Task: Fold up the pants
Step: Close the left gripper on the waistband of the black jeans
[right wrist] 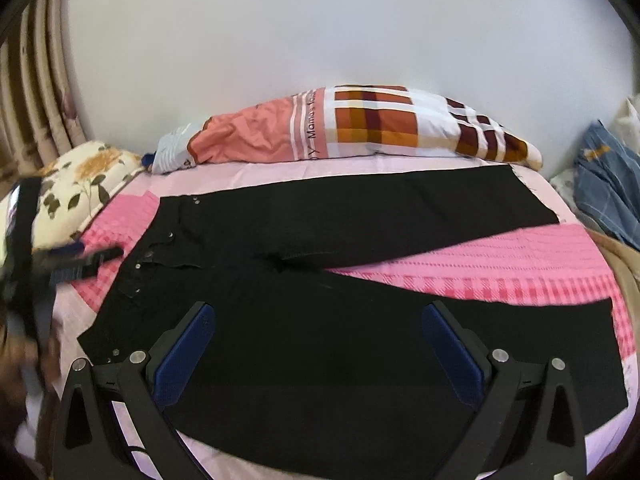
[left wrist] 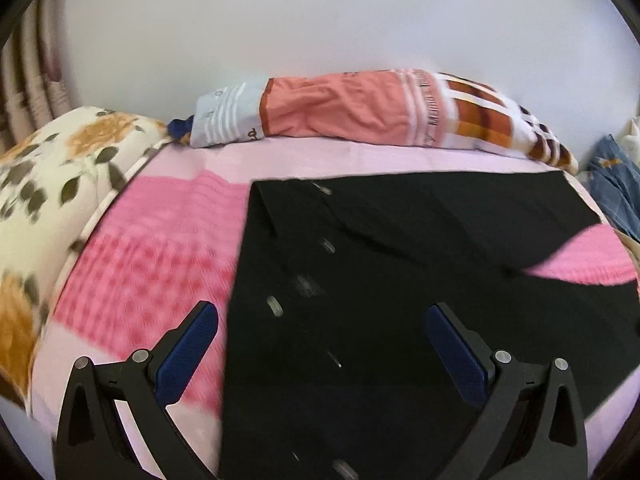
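Observation:
Black pants [right wrist: 304, 340] lie spread flat on the pink bed cover [right wrist: 500, 256], waistband to the left, the two legs fanning out to the right. My right gripper [right wrist: 316, 320] is open above the near leg, holding nothing. My left gripper [left wrist: 322, 320] is open above the waistband, over the row of metal buttons [left wrist: 274, 306]; it also shows blurred at the left in the right wrist view [right wrist: 76, 262]. The pants fill most of the left wrist view [left wrist: 400, 280].
A peach and plaid pillow [right wrist: 360, 128] lies along the wall at the far side. A floral pillow [left wrist: 52, 184] sits at the left. Blue patterned cloth [right wrist: 608, 184] lies at the right edge of the bed.

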`<action>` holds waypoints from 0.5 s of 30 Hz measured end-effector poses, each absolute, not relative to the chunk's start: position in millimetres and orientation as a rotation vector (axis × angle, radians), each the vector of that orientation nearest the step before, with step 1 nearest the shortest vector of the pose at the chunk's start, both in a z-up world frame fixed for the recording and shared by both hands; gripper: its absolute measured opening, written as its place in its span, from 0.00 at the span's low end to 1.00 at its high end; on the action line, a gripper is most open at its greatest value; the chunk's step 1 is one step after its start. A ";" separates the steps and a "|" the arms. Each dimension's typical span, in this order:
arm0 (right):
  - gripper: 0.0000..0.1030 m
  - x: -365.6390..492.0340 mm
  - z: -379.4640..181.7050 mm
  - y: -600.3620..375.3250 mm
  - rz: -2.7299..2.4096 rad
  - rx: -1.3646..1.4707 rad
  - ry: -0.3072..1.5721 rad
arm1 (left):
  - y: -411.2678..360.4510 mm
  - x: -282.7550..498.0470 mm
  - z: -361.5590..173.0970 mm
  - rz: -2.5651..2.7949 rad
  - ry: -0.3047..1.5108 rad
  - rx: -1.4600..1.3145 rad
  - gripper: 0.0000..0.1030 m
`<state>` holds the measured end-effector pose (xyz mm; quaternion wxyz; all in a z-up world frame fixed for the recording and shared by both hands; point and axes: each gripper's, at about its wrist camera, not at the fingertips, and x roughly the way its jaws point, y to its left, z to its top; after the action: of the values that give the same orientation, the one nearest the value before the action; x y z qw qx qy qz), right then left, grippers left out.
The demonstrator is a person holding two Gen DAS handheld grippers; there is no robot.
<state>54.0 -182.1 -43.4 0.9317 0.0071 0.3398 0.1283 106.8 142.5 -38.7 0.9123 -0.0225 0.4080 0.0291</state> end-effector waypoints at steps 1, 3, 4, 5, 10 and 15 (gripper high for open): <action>1.00 58.6 -44.7 -180.5 0.283 0.020 0.709 | 157.6 127.0 -41.5 0.047 0.854 -0.054 1.00; 1.00 69.3 -48.5 -178.6 0.304 0.042 0.744 | 182.1 159.2 -48.2 0.031 0.886 -0.071 1.00; 1.00 73.1 -50.4 -178.8 0.303 0.052 0.753 | 192.9 176.2 -51.5 0.029 0.895 -0.074 1.00; 1.00 77.4 -52.8 -179.2 0.306 0.064 0.765 | 202.6 191.8 -54.0 0.039 0.889 -0.069 0.99; 1.00 93.7 -69.8 -178.6 0.300 0.081 0.827 | 228.2 256.6 -70.4 -0.019 0.914 -0.024 0.86; 1.00 104.4 -79.7 -179.9 0.282 0.093 0.865 | 247.4 297.5 -94.8 -0.061 0.991 -0.037 0.67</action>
<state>104.4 -179.9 -79.7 0.8974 0.0451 0.4174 0.1360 297.5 247.4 -94.8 0.8790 -0.0176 0.4756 -0.0292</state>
